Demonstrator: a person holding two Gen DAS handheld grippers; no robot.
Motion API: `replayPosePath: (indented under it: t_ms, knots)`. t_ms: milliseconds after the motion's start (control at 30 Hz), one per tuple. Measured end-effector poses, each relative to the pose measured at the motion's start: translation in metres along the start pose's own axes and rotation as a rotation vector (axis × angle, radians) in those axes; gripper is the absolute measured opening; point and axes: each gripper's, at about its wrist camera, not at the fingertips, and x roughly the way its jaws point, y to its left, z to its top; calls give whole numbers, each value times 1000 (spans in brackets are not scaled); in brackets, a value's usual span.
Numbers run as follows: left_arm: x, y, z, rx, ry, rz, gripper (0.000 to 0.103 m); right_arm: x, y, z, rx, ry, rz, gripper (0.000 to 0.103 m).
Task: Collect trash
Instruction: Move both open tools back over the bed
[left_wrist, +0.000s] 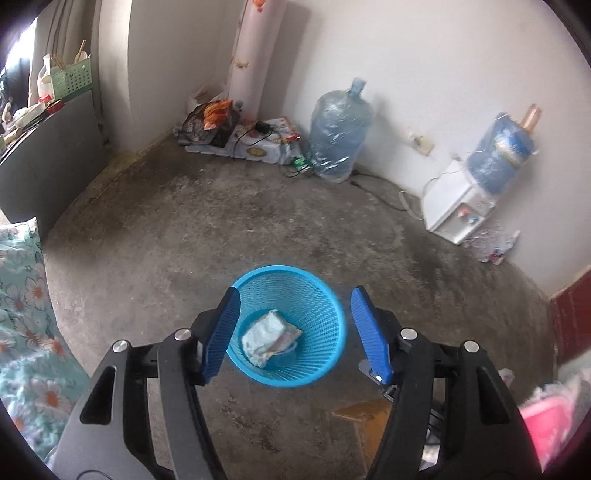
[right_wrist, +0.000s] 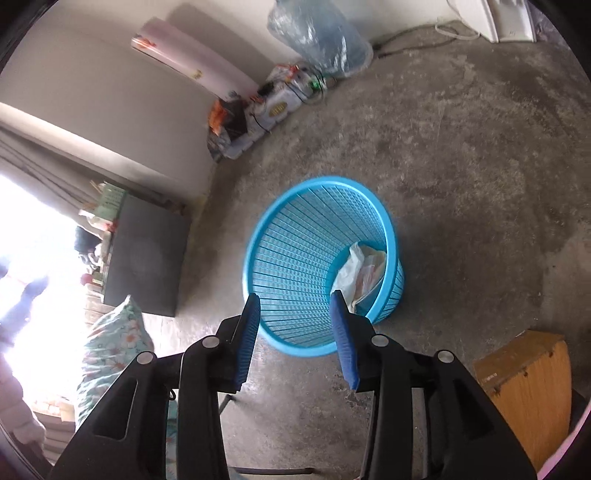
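While both tongs hang over the blue bin (left_wrist: 286, 325), neither one has anything in it. Going left to right around that bin: way off to its left is a flowery blanket (left_wrist: 26, 314), and behind that a dark cabinet (left_wrist: 48, 155) with a green basket (left_wrist: 72, 79) on top. Back-left of the bin, in the corner, there's a pile of bags and packets (left_wrist: 236, 134) under a pale roll (left_wrist: 255, 51) leaning on the wall. Straight behind the bin stands a big water jug (left_wrist: 340, 133), and further right a white water dispenser (left_wrist: 458, 206).

The left gripper (left_wrist: 291, 332) has its blue pads spread wide, framing the bin from above. The right gripper (right_wrist: 295, 332) is parted too, a bit narrower, right over the bin's near rim. The trash (left_wrist: 267, 338) sits at the bottom of the bin, crumpled whitish stuff, maybe a plastic bag or wrapper, hard to say. A wooden box (right_wrist: 524, 387) is on the floor near the bin's right side.
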Motion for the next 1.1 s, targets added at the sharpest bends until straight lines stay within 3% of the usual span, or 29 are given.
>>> replayPosePath:
  t_ms: [67, 200, 400, 500, 667, 867, 1100]
  knots:
    - [-42, 0, -6, 18, -15, -56, 59, -22, 13, -6, -32, -22, 27, 40]
    - [-123, 2, -30, 59, -46, -104, 61, -69, 53, -24, -144, -70, 80, 53]
    - [-244, 25, -90, 27, -132, -149, 68, -119, 122, -61, -375, -29, 163, 62]
    - [-300, 47, -126, -25, -207, -132, 71, -134, 151, -86, -502, 27, 209, 63]
    - [-380, 83, -198, -90, -325, 4, 72, -150, 186, -116, -596, 86, 292, 64]
    - [-432, 117, -273, -168, -405, 104, 72, -150, 222, -158, -663, 222, 397, 65]
    - [-423, 117, -335, -107, -366, 188, 72, -149, 248, -204, -757, 309, 373, 65]
